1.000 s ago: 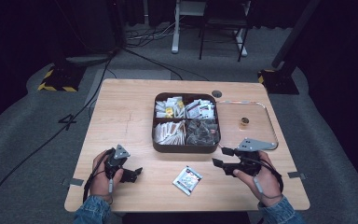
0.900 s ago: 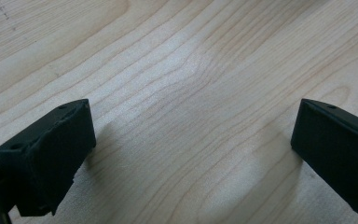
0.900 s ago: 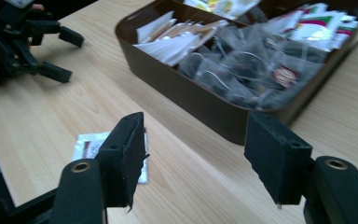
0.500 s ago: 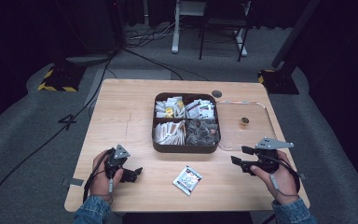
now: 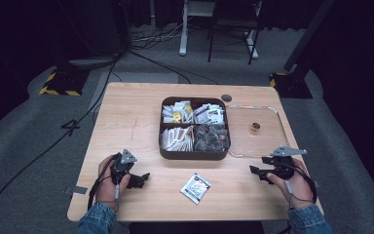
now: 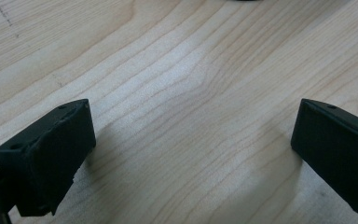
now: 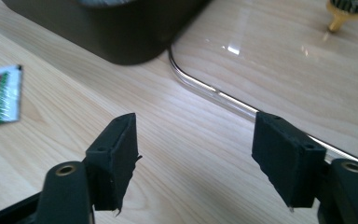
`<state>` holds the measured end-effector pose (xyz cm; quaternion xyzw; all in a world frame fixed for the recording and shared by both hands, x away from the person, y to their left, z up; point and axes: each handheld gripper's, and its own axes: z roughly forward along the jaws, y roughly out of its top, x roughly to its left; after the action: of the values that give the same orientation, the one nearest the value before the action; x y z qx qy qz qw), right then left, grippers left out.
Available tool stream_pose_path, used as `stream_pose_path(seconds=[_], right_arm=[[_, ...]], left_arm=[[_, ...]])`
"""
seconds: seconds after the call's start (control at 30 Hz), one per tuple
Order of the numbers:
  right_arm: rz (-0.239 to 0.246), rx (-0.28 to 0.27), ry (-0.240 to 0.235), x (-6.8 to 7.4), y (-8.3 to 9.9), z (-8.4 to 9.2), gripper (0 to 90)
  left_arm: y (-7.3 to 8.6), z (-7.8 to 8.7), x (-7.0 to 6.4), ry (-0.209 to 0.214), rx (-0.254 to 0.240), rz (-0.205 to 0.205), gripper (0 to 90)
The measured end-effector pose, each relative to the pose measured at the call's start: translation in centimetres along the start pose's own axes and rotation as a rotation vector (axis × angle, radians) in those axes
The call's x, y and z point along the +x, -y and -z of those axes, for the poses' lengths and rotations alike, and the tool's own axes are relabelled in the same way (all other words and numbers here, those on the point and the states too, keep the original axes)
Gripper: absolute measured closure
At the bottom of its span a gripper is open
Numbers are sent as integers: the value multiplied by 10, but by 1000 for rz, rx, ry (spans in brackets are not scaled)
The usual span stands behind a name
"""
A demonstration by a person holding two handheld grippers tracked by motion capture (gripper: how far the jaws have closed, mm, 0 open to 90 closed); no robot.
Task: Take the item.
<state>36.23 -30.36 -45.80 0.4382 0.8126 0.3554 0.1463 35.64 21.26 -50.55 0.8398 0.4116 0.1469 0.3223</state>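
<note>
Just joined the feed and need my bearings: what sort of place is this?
Probably a lab or studio recording bay: a lone wooden table on grey carpet, dark surroundings, hazard-striped stand bases and cables on the floor behind it.

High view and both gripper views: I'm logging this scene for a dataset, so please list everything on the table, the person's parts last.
table: one, light wood, centre of the high view.
box: one, dark brown, four compartments filled with small packets, middle of the table.
lid: one, clear, with a small tan knob, flat on the table, right of the box.
packet: one, white with red and green print, lying loose in front of the box.
left gripper: one, black, open, near edge of the table, left of the packet.
right gripper: one, black, open, by the lid's near edge.
hands: two, one on each gripper.
</note>
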Motion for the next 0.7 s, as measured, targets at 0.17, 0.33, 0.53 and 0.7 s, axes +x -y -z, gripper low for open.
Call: stream_pose_path(seconds=[0.17, 0.33, 0.53, 0.7], right_arm=[[-49, 30, 34, -12, 12, -7, 309], [-35, 52, 31, -16, 22, -14, 305], [-54, 27, 43, -16, 29, -18, 283], [-26, 10, 38, -13, 33, -18, 272]], left_arm=[[-2, -2, 1, -1, 1, 1, 1], [-4, -4, 1, -1, -1, 3, 1], [-5, -4, 1, -1, 1, 4, 1], [-5, -4, 1, -1, 1, 3, 1]])
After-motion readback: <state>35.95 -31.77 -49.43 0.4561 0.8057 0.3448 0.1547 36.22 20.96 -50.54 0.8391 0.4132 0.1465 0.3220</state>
